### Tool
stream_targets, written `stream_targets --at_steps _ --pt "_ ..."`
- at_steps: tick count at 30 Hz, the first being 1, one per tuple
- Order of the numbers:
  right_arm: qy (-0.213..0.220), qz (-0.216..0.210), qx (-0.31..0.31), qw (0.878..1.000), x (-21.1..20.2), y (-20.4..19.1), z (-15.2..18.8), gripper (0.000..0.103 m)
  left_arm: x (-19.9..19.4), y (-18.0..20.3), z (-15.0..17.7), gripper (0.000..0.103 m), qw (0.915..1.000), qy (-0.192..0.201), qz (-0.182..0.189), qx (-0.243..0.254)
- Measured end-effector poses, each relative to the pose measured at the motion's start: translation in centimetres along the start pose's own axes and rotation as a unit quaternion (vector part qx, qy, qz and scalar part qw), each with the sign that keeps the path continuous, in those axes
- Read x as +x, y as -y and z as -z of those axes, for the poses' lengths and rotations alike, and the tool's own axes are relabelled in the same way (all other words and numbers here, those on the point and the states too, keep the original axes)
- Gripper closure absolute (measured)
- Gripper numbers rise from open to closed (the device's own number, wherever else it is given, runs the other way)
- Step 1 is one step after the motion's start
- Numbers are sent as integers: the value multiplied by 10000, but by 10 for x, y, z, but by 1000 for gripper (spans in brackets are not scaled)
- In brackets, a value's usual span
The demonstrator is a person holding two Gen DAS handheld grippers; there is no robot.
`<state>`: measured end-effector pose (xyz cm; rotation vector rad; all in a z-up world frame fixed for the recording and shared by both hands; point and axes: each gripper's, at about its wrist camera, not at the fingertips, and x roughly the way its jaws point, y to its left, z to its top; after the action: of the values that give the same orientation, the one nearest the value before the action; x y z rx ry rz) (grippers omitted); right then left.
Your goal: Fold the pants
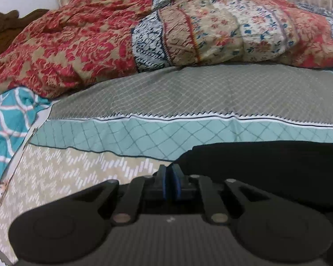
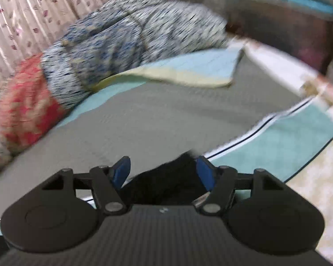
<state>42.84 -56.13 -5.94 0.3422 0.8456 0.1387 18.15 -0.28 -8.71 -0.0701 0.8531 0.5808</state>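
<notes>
Black pants (image 1: 266, 168) lie on the bedsheet (image 1: 188, 88) at the lower right of the left wrist view. My left gripper (image 1: 169, 171) is shut at their left edge, and the cloth runs right up to its blue pads. The right wrist view is blurred. In it my right gripper (image 2: 164, 168) stands open, its blue pads (image 2: 122, 170) well apart. A bunch of the black pants (image 2: 166, 181) sits between the fingers, and neither pad presses on it.
A crumpled red and beige floral quilt (image 1: 77, 44) is heaped across the back of the bed. A teal patterned cloth (image 1: 6, 119) lies at the left. A blue-and-white garment heap (image 2: 122, 44) and a folded pale cloth (image 2: 188, 73) lie ahead, before a curtain (image 2: 22, 11).
</notes>
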Motion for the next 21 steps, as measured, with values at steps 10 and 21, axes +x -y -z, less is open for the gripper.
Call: stream_targets --at_steps 10,21 --pt "-753 623 991 9903 57 -30 4 39 -12 22 -2 20 9933 494 244 1015" --pt "616 -307 2221 9726 -7 16 8 97 -12 27 -1 91 9895 701 510 1157"
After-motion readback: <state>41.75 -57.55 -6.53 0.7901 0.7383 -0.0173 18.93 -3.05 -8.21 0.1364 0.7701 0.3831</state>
